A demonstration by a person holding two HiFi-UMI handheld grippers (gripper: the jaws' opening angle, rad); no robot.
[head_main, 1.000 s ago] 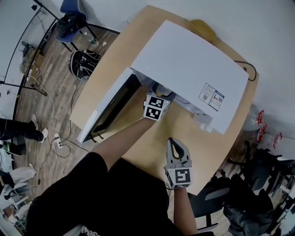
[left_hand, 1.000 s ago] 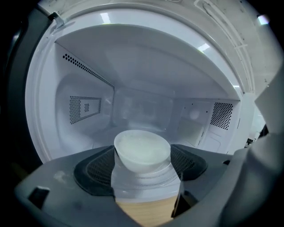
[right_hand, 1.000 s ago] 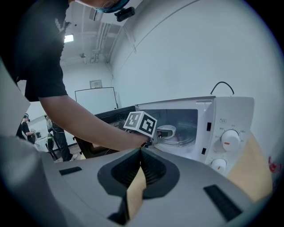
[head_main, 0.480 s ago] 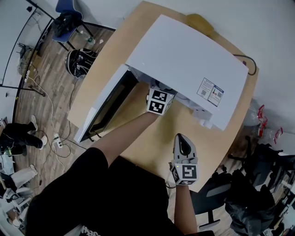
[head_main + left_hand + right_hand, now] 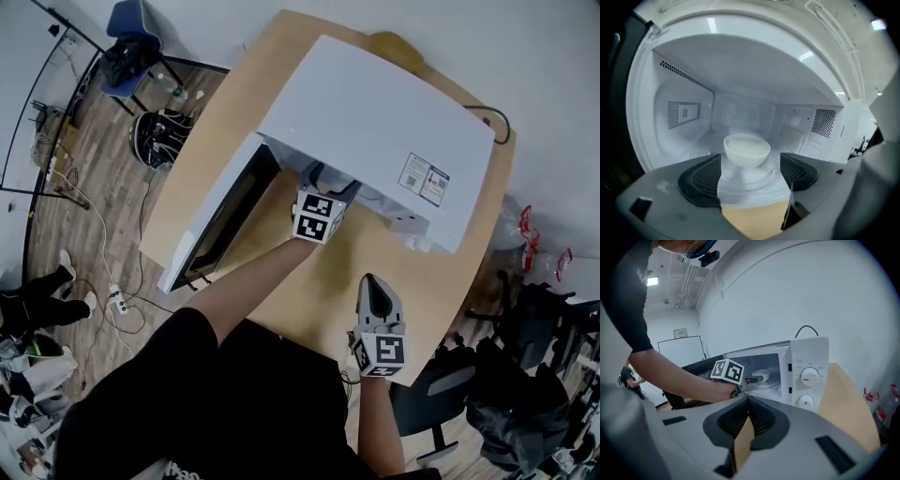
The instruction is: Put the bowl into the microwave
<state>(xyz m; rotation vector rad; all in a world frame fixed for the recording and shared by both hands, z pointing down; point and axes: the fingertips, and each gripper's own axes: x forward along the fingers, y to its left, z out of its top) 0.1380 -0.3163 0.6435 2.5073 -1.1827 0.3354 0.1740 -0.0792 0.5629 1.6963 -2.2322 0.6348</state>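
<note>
A white bowl [image 5: 746, 150] with white contents sits on the turntable inside the white microwave [image 5: 375, 122]. The microwave's door [image 5: 220, 220] hangs open to the left. My left gripper [image 5: 750, 176] is at the oven's mouth, open, with the bowl a short way beyond its tips and nothing between the pads. In the head view its marker cube [image 5: 319, 216] shows under the oven's front edge. My right gripper [image 5: 375, 291] is shut and empty over the wooden table [image 5: 319, 281], near its front edge. In the right gripper view the bowl [image 5: 759, 374] shows past the left gripper [image 5: 752, 378].
The microwave's control panel with two knobs [image 5: 809, 377] faces the right gripper. A black power cord [image 5: 492, 117] runs off the back right. Chairs [image 5: 141, 47], cables and a person's legs [image 5: 37, 305] are on the floor at left; a black chair [image 5: 441, 403] is at right.
The left gripper has stayed at the microwave's mouth, shifting only slightly. The right gripper has drifted a little to the right along the table's front edge.
</note>
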